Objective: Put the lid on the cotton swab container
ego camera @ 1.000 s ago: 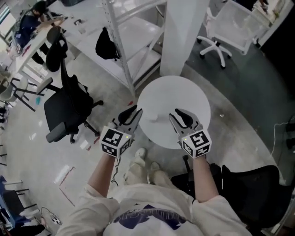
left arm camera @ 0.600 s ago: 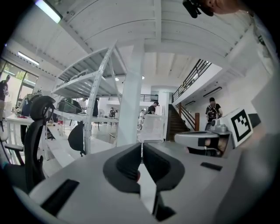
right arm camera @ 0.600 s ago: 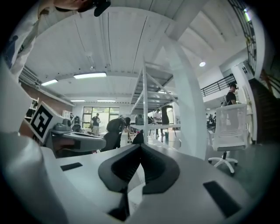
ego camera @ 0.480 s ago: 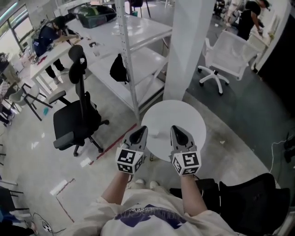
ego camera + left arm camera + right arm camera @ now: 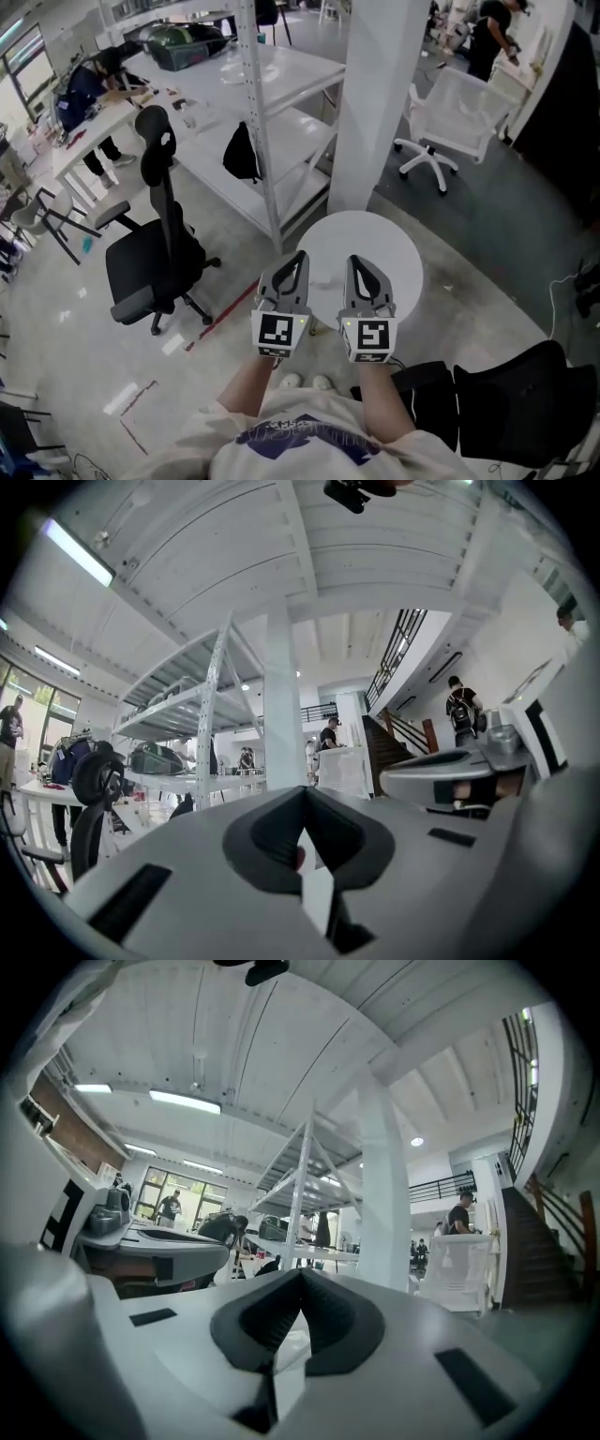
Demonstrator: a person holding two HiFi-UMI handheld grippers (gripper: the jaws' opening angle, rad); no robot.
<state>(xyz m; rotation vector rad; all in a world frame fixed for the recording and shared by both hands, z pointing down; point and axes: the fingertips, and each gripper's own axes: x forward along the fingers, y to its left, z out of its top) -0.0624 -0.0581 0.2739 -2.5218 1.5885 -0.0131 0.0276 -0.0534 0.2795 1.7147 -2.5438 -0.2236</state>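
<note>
My left gripper (image 5: 299, 256) and right gripper (image 5: 355, 262) are held side by side, level, over the near edge of the round white table (image 5: 394, 246). Both are shut with nothing between the jaws. A small pale thing (image 5: 325, 278) lies on the table between them, too faint to tell what it is. No container or lid shows clearly. The left gripper view has its shut jaws (image 5: 302, 797) pointing out across the room, with the right gripper (image 5: 450, 778) beside them. The right gripper view has shut jaws (image 5: 300, 1281) and the left gripper (image 5: 155, 1241) alongside.
A white pillar (image 5: 380, 103) rises just behind the table, with a white shelf rack (image 5: 272, 112) to its left. A black office chair (image 5: 155, 248) stands at the left, a white chair (image 5: 459, 103) at the back right, and a black chair (image 5: 506, 394) at my right. People work at far desks.
Both grippers' jaws have gone from open to shut. The grippers have drawn close together and parallel, and the head camera has lifted to show more of the room.
</note>
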